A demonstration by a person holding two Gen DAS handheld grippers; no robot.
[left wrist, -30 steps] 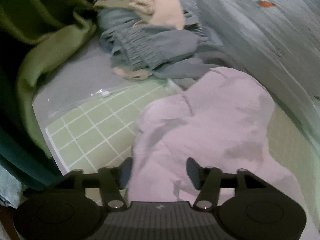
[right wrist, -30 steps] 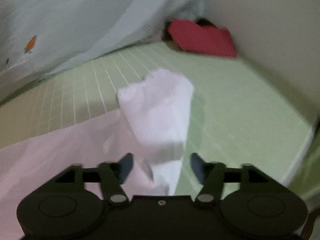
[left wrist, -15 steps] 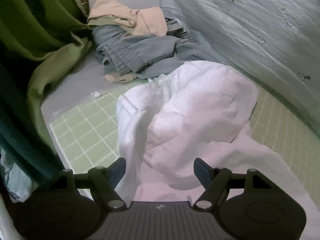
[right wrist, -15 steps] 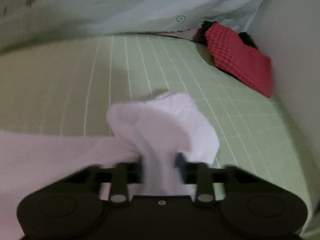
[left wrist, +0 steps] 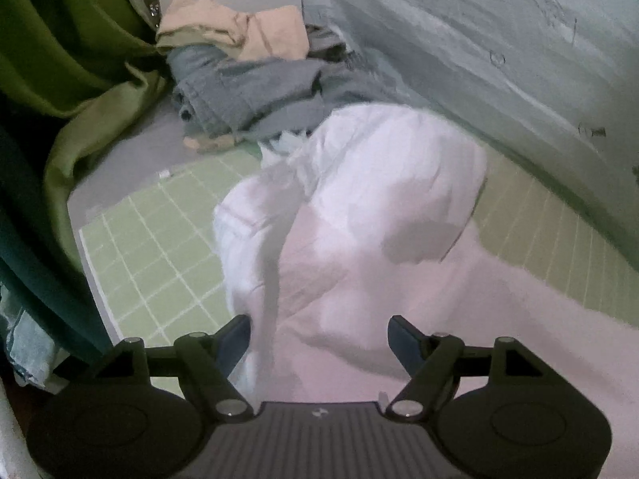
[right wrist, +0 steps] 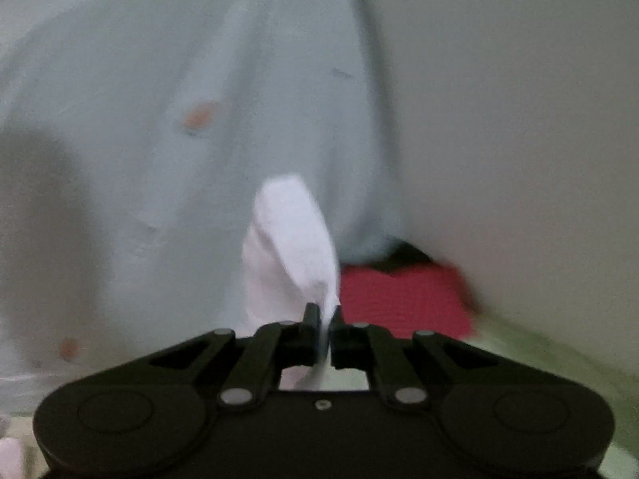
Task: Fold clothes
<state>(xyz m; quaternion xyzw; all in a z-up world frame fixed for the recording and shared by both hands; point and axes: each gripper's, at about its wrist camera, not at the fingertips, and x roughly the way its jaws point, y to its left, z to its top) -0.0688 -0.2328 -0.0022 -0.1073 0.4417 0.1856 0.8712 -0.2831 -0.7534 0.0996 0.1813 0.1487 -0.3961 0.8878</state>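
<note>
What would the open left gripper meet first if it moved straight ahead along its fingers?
Most likely the white garment: its bunched cloth lies right ahead of the left gripper, between the open fingers. The grey clothes pile sits farther behind it. Depth is hard to judge through the fisheye.

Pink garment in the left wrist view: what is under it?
The pink garment lies on a green grid-patterned mat, visible left and right of it. Whatever is beneath its middle is covered.
</note>
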